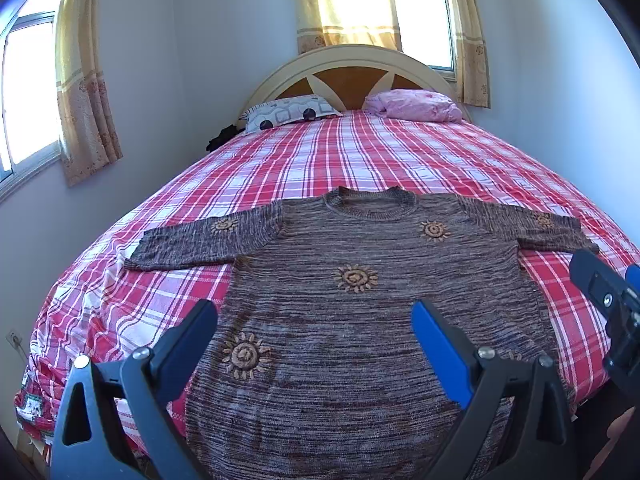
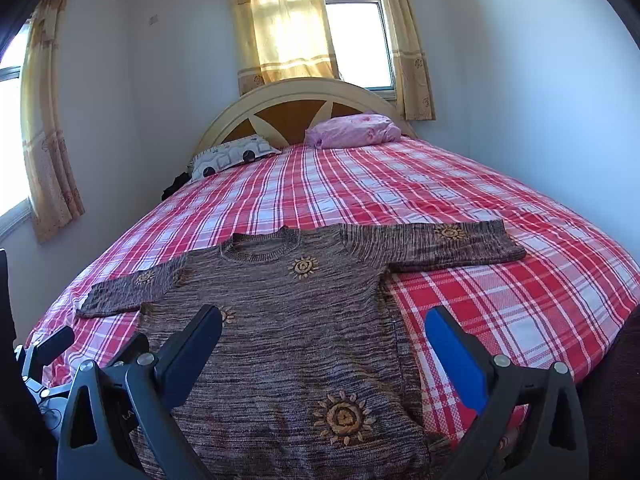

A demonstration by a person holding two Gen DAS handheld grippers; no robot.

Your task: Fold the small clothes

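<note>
A brown knitted sweater (image 1: 360, 320) with orange sun patterns lies flat, front up, on the red plaid bed, both sleeves spread out; it also shows in the right wrist view (image 2: 288, 340). My left gripper (image 1: 314, 316) is open and empty, held above the sweater's lower body. My right gripper (image 2: 324, 322) is open and empty, above the sweater's lower right side; its body shows at the right edge of the left wrist view (image 1: 608, 300). The sweater's hem is hidden below both views.
The bed (image 1: 360, 152) has a red and white plaid cover. A patterned pillow (image 1: 288, 112) and a pink pillow (image 1: 416, 106) lie by the headboard (image 1: 348, 76). Walls stand close on both sides. Curtained windows (image 1: 420, 12) are behind.
</note>
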